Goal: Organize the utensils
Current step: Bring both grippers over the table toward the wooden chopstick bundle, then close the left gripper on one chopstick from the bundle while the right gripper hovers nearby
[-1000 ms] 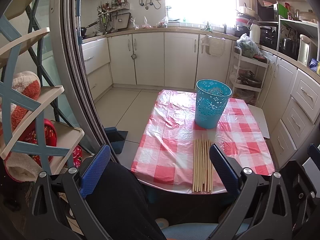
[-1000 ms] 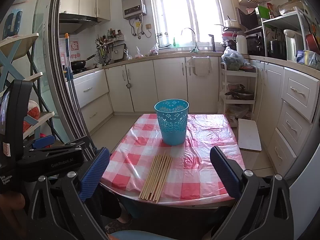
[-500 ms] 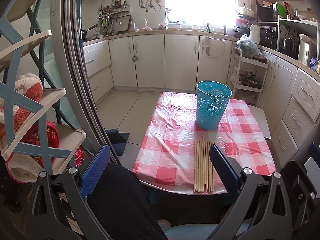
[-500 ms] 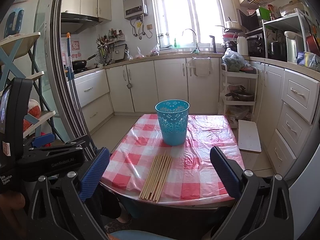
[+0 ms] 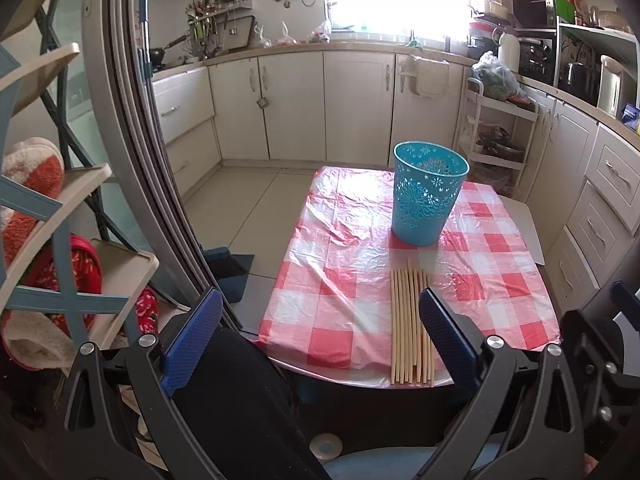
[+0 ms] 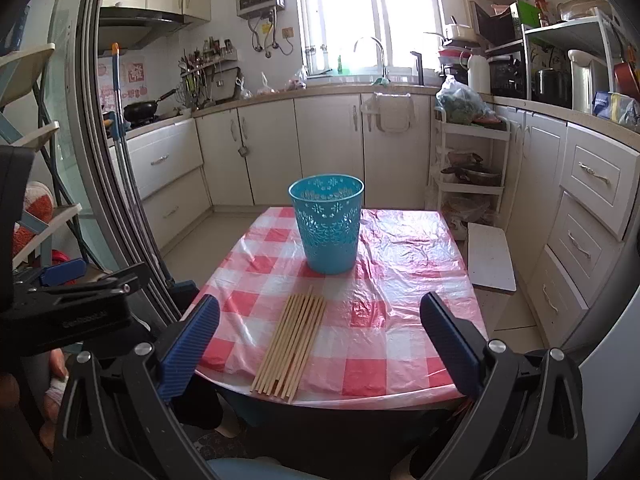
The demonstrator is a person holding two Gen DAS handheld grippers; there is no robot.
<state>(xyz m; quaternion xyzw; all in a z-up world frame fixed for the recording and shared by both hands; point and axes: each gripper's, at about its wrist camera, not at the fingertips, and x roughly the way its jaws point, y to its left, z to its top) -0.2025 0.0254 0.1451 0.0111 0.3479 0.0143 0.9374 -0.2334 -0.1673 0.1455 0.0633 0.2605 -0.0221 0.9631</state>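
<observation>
A row of wooden chopsticks (image 6: 294, 344) lies side by side near the front edge of the table (image 6: 400, 344), their near ends reaching just past that edge; the perforated teal basket (image 6: 327, 224) stands upright just behind their far tips, toward the middle of the table. Both the left gripper (image 5: 320, 340) and the right gripper (image 6: 320, 340) hang short of the table with fingers spread wide and nothing between them. Nothing looks started, so the first job is probably picking up chopsticks for the basket. The sticks are thin, flat on slippery plastic and packed tight, so it seems best to close on the overhanging ends, take one or two, grip firmly so they cannot pivot, then tip them upright over the basket's open rim.
</observation>
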